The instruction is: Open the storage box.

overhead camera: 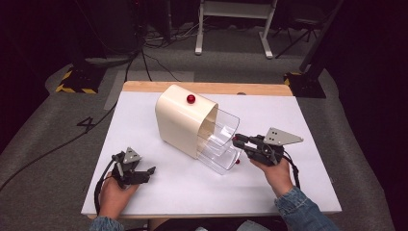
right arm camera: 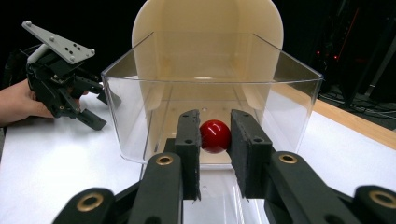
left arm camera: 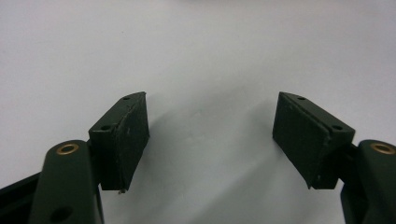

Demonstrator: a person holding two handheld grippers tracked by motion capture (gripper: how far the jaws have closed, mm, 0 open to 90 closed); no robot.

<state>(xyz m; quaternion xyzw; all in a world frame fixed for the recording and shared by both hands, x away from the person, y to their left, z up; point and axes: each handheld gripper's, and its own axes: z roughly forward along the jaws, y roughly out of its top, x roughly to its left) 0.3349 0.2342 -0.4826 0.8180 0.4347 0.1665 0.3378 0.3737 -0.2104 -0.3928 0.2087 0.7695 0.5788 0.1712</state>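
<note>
The knob pinched in my right claw is glossy red, smooth as lacquer, with a bright highlight on it. My claw's pads look like matt black rubber, slightly grained, and the arms behind them are dull black plastic set with brass-coloured rivets. The drawer is clear, shiny plastic; the housing around it is cream plastic with a soft satin sheen. My left claw shows scuffed matt pads over the bench, a smooth white matt sheet with a bare wood edge. My sleeve is blue denim.
</note>
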